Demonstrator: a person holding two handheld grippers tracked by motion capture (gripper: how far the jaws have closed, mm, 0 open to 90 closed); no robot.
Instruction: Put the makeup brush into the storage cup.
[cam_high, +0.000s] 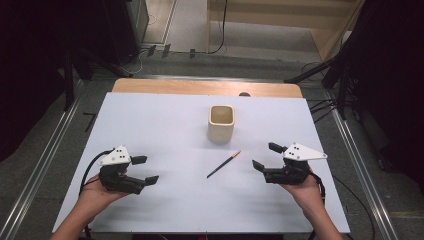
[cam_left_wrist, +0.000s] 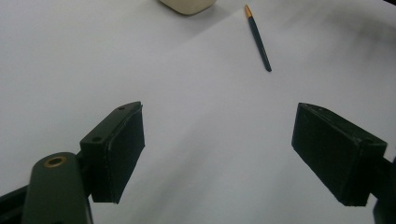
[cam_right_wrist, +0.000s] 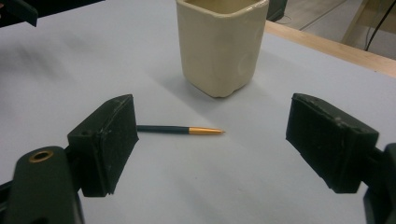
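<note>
Both the left claw (cam_high: 142, 170) and right claw (cam_high: 264, 156) are released, empty. The slim dark pen with an orange tip (cam_high: 223, 164) lies flat on the white worktop (cam_high: 150, 120), at five o'clock from the cream square ceramic cup (cam_high: 221, 123); a shallow pinch could roll it away.

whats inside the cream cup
Looking down from the high view, the cream cup shows pale inner walls and nothing sticking out above its rim. Its floor is shadowed, so something small could lie hidden there. The pen lies on the table outside it.
</note>
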